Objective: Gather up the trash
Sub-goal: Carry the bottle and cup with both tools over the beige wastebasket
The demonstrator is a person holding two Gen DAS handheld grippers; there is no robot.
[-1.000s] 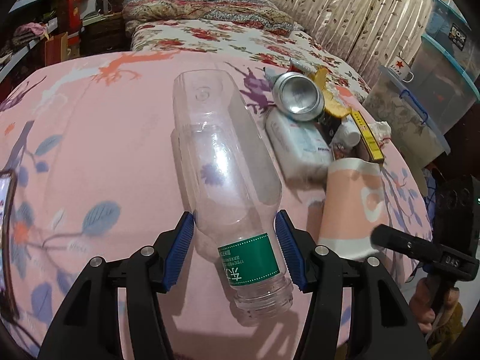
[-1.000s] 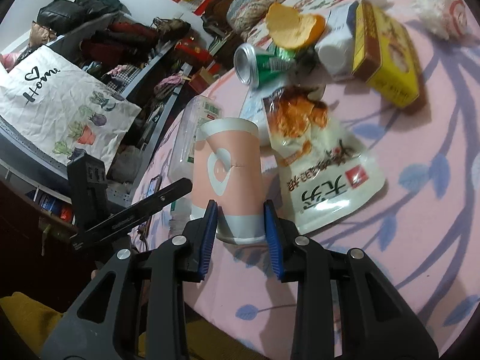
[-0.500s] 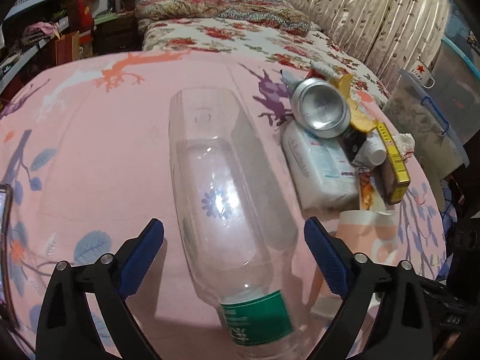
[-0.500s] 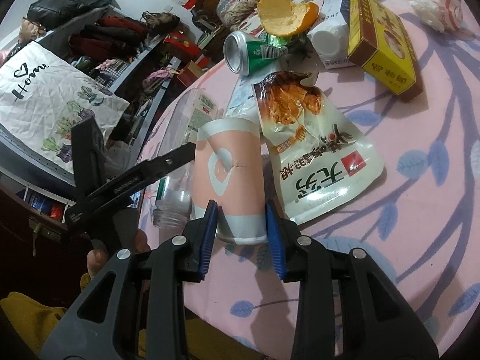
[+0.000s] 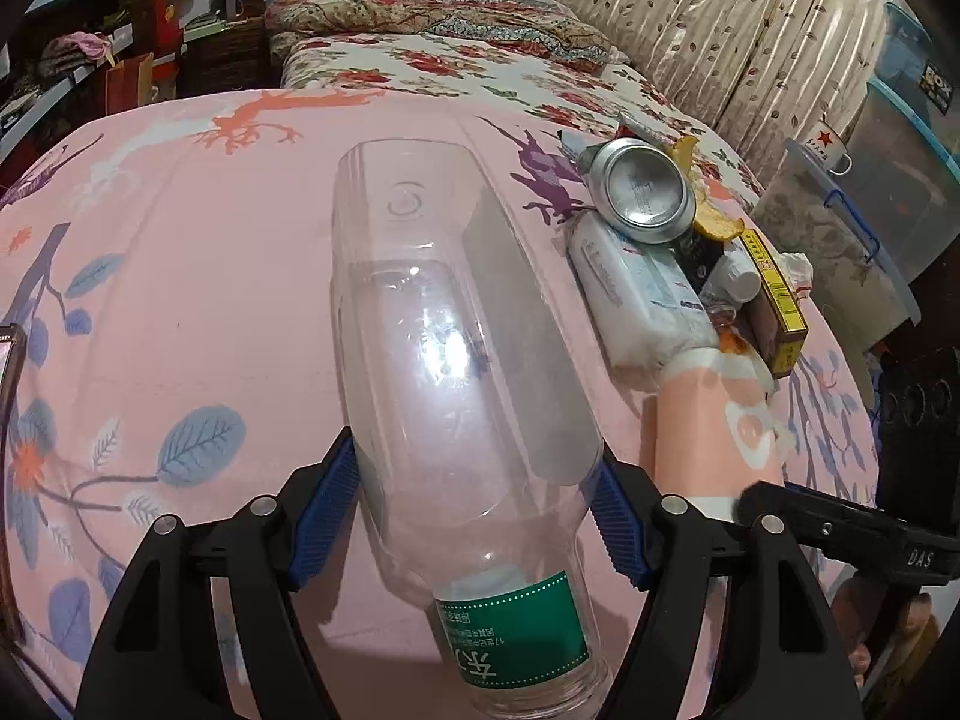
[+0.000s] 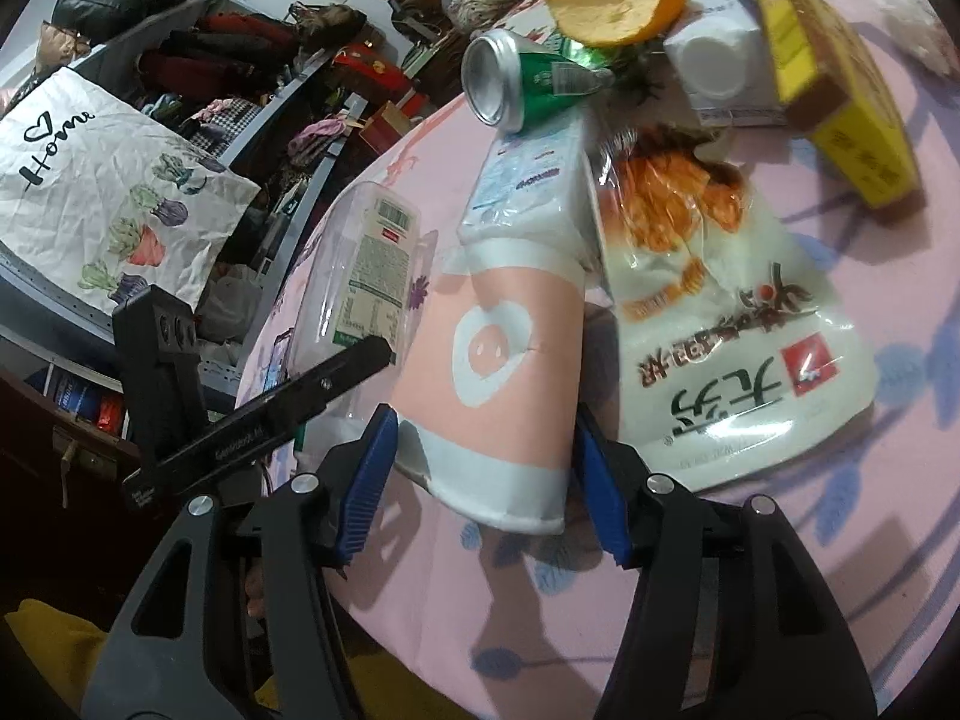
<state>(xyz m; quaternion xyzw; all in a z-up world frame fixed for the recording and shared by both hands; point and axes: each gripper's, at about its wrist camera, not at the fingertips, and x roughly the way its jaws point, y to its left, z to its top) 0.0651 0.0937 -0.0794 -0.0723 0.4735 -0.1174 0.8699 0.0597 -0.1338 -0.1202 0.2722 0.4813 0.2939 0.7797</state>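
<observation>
A clear plastic bottle point(image 5: 456, 360) with a green label lies on the pink tablecloth point(image 5: 180, 276). My left gripper point(image 5: 474, 516) is shut on its lower body, blue pads touching both sides. A pink and white paper cup point(image 6: 498, 372) lies on its side; my right gripper point(image 6: 483, 480) stands around its base, jaws parted wider than the cup, pads just off it. The cup also shows in the left wrist view point(image 5: 714, 426), and the bottle in the right wrist view point(image 6: 366, 264).
A trash pile lies beyond the cup: snack bag point(image 6: 726, 336), tissue pack point(image 6: 534, 180), green can point(image 6: 522, 84), orange peel point(image 6: 606, 6), white bottle point(image 6: 714, 72), yellow box point(image 6: 840, 90). A bed point(image 5: 456, 60) and storage bins point(image 5: 864, 204) stand behind. Shelves point(image 6: 240, 90) are at left.
My left gripper opened wide, then closed on a wider part of the bottle. My right gripper's jaws spread apart from the cup and moved closer to the trash pile.
</observation>
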